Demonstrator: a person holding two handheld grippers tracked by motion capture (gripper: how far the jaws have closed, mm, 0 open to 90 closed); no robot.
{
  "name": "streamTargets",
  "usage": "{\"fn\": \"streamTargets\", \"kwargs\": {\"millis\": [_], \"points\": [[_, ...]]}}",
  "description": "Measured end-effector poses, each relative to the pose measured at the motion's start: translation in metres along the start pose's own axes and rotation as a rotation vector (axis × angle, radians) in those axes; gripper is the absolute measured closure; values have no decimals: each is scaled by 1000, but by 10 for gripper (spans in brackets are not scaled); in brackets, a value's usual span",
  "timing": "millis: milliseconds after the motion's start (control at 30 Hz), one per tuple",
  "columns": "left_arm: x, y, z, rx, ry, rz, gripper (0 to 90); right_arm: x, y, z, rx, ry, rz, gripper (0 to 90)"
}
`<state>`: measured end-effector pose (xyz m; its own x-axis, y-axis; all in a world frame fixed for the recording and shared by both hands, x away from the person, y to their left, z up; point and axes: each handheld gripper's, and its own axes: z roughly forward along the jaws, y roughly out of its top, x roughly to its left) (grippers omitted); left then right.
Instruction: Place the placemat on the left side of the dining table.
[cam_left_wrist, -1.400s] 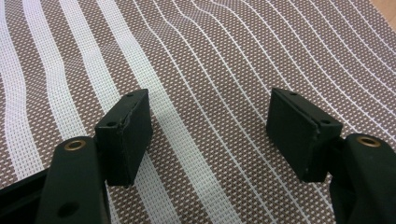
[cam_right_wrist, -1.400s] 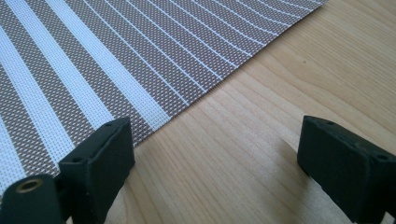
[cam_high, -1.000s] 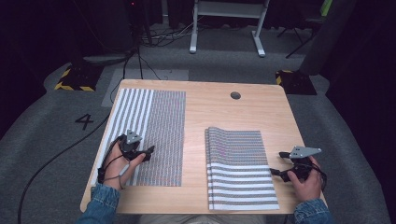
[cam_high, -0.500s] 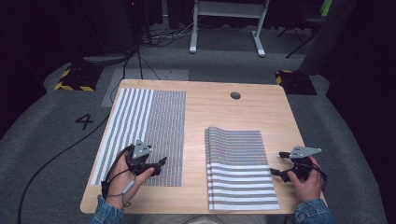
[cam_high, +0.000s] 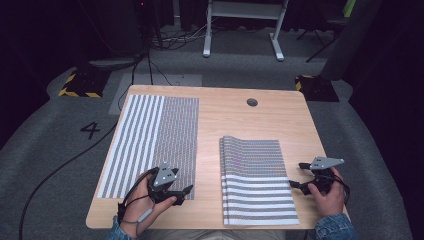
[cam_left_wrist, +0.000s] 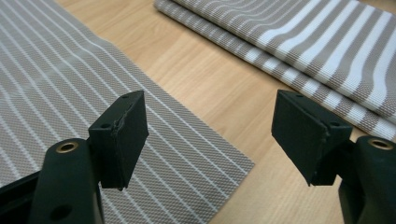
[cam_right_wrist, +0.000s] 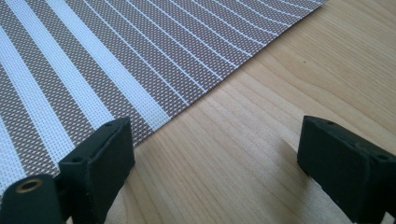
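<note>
Left gripper: the left gripper (cam_high: 186, 190) has swung from the near-left part of the flat grey-and-white striped woven placemat (cam_high: 150, 142) to that mat's near-right corner, close to the near edge of the light wooden tabletop (cam_high: 240, 117); its jaws stand wide apart and hold nothing.
Meaning of the move: I judge this corner to be the intended pick-up point, so the grasp is lined up but not yet made.
Flat mat: it lies spread along the left edge of the tabletop, unchanged over the last second.
Folded mats: the stack of folded striped woven placemats (cam_high: 257, 182) lies toward the near-right corner of the tabletop, also unmoved.
Right gripper: the right gripper (cam_high: 293, 184) has stayed just beside the stack's right edge, jaws spread and empty.
Left gripper view adds: the flat mat's corner (cam_left_wrist: 219, 175) lies below and between the jaws, with bare wood between it and the layered edge of the stack (cam_left_wrist: 299, 44); the high view cannot show this alignment.
Right gripper view adds: the stack's edge (cam_right_wrist: 116, 70) sits just by one jaw, the other over bare wood (cam_right_wrist: 261, 121).
High view adds: both hands and the whole layout.
</note>
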<state>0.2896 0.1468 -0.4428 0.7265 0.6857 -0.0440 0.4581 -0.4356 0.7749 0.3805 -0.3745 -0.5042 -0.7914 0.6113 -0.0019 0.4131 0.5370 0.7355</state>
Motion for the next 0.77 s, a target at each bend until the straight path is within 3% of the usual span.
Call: {"fn": "streamTargets", "kwargs": {"millis": [367,500,600,667,767], "points": [[-23,-10,33,52,-108,43,277,0,0,0,1,1,0,109],[-29,-15,48,87,-128,64,277,0,0,0,1,2,0,109],[-34,-17,54,123,-143,59,279,0,0,0,0,1,-1,109],[-37,-17,60,116,-157,81,278,0,0,0,0,1,0,109],[-43,-18,66,145,-172,98,277,0,0,0,0,1,-1,109]]}}
